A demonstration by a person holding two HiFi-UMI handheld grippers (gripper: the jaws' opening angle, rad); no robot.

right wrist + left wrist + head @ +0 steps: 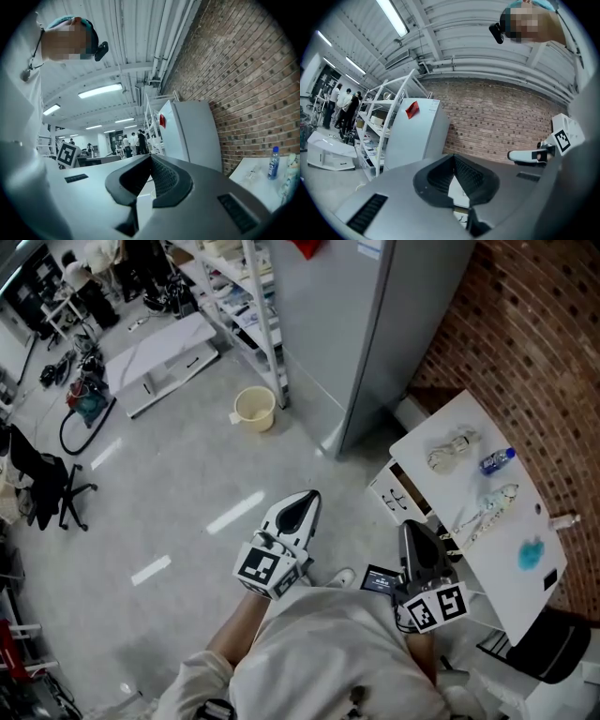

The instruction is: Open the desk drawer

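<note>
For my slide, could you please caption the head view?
Left gripper and right gripper, shut and empty, near a white desk.

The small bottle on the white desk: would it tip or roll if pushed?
It probably tips easily: in the right gripper view the bottle stands upright, slim and tall for its base. Once down it would likely roll, since its body looks round. It looks like plastic, so it is probably light.

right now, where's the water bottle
In the head view the water bottle stands on the white desk at the right, close to the brick wall, just right of a whitish bundle.
</note>
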